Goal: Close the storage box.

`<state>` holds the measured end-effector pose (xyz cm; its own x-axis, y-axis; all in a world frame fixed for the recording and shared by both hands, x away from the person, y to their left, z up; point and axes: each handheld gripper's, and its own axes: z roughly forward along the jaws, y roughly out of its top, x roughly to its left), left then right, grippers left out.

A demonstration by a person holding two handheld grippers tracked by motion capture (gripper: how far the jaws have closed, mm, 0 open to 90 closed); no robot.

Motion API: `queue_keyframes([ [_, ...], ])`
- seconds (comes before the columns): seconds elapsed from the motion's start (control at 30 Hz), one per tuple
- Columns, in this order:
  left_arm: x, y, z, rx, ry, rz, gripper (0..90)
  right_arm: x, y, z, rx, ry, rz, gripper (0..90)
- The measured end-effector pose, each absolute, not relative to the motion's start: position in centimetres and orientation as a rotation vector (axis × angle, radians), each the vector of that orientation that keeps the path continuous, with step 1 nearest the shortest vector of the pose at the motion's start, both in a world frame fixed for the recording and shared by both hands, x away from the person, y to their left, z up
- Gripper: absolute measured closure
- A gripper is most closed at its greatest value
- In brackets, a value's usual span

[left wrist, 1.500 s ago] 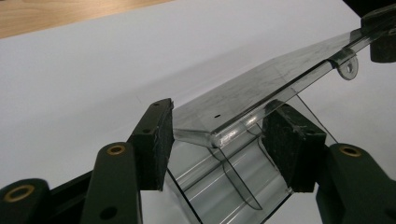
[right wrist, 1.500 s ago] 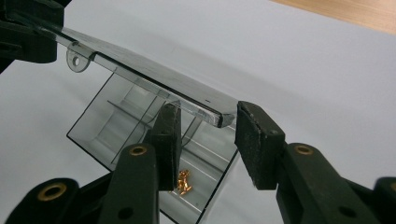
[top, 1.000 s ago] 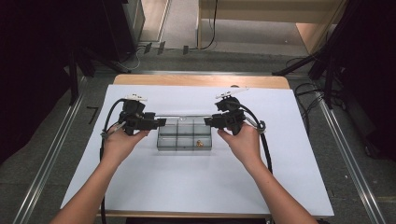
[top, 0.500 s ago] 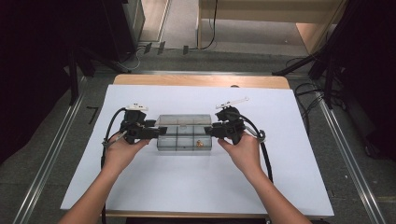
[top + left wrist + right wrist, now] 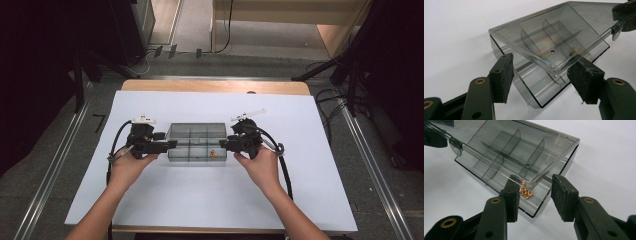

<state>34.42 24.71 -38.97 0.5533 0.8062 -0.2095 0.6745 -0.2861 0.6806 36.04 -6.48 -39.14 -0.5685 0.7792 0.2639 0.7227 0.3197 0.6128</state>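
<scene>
A clear smoky compartment box (image 5: 195, 137) lies on the white sheet, and I hold a gripper at each of its ends. Its lid (image 5: 544, 37) is tilted up off the base (image 5: 534, 87) along the near edge. My left gripper (image 5: 544, 77) is open and its jaws have just been opening; the lid's near corner lies between the pads, and neither presses on it. My right gripper (image 5: 536, 195) is open too, and the other lid corner (image 5: 524, 183) sits at its left pad. Small gold parts (image 5: 526, 192) lie in the compartment beside that gripper.
The white sheet (image 5: 210, 195) covers most of the wooden table (image 5: 215, 86), with room on every side of the box. Cables trail from both grippers over the sheet. Dark stands, floor rails and cables surround the table.
Both hands have sunk a little, toward the near side of the box ends. The left jaws stand wider than before. The box has stayed in place.
</scene>
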Motion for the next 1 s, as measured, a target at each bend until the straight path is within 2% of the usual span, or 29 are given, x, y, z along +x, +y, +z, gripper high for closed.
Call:
queue_keyframes([
  [1.0,33.9,24.7,-40.8,2.097,1.150,0.203,38.6,35.0,-6.4,-40.9,1.408,2.514,1.089,59.2],
])
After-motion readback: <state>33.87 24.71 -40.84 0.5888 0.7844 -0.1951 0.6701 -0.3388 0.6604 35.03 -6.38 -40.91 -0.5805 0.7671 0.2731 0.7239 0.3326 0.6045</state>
